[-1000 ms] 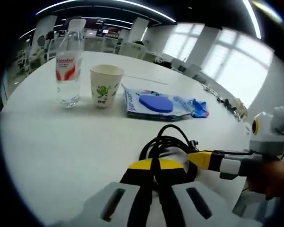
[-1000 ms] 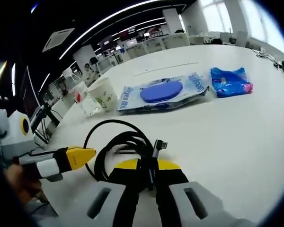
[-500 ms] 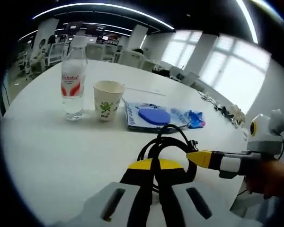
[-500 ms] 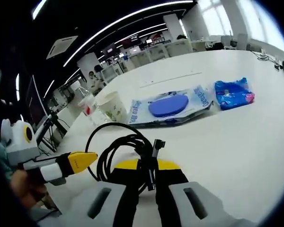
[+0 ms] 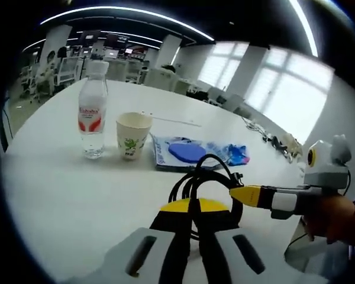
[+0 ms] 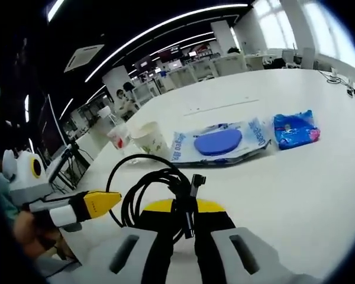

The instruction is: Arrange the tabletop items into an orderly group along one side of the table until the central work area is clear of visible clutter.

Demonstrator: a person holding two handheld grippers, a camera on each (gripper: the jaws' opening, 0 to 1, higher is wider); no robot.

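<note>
Left gripper view: the left claw [image 5: 192,234], black jaws with a yellow band, rises from the bottom centre, its jaws drawn together on the coiled black cable [image 5: 204,177], whose loops stand just above the jaw tips at centre frame. On the white counter [image 5: 65,189], upper left of the frame, a clear plastic water bottle with a red label [image 5: 93,118] stands upright; just right of it stands a paper cup with a green print [image 5: 132,135], the two near each other but apart. Right of the cup lies a flat white-and-blue packet with a blue oval disc inside [image 5: 183,151], and beyond its far end a small crumpled blue wrapper [image 5: 235,152]. The right claw [image 5: 239,193] comes in from the right edge, its yellow tip pointing at the cable coil; a hand [image 5: 334,219] holds its grey body. Right gripper view: the right claw [image 6: 183,228] rises from the bottom centre, jaws closed on the same cable [image 6: 151,183], with a plug end sticking up just above the tips. The left claw [image 6: 103,201] enters from the left, its yellow tip beside the coil. In the upper middle of the frame the cup [image 6: 149,138], the packet [image 6: 220,142] and the blue wrapper [image 6: 294,128] lie in a row from left to right; the bottle [image 6: 117,135] is partly hidden behind the cup.
</note>
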